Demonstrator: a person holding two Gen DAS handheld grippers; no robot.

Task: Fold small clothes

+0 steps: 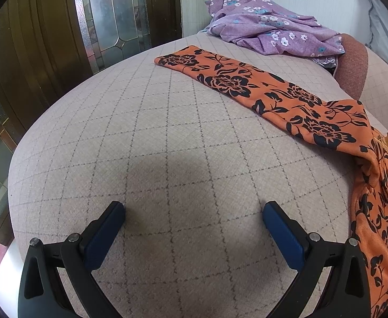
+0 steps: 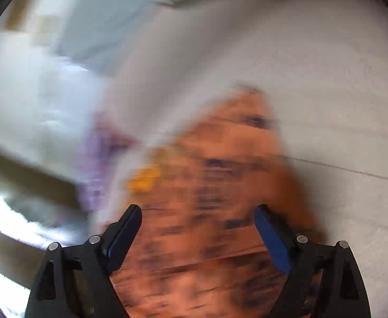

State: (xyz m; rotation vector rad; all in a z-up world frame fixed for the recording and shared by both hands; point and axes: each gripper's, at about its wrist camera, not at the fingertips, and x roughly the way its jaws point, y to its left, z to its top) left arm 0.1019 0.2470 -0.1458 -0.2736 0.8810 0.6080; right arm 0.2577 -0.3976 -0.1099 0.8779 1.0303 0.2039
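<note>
An orange garment with black flowers [image 1: 273,92] lies on the beige checked bed cover [image 1: 146,137]. One long part stretches from the far middle toward the right; the rest bunches at the right edge. My left gripper [image 1: 194,209] is open and empty over bare cover, left of the garment. The right wrist view is heavily blurred. My right gripper [image 2: 197,212] is open above the orange garment [image 2: 215,185], with nothing between its fingers.
A crumpled purple floral cloth [image 1: 270,23] lies at the far end of the bed by the white wall. A brown cushion [image 1: 352,63] sits at the far right. A dark wooden door with leaded glass [image 1: 114,13] stands beyond the bed's left edge.
</note>
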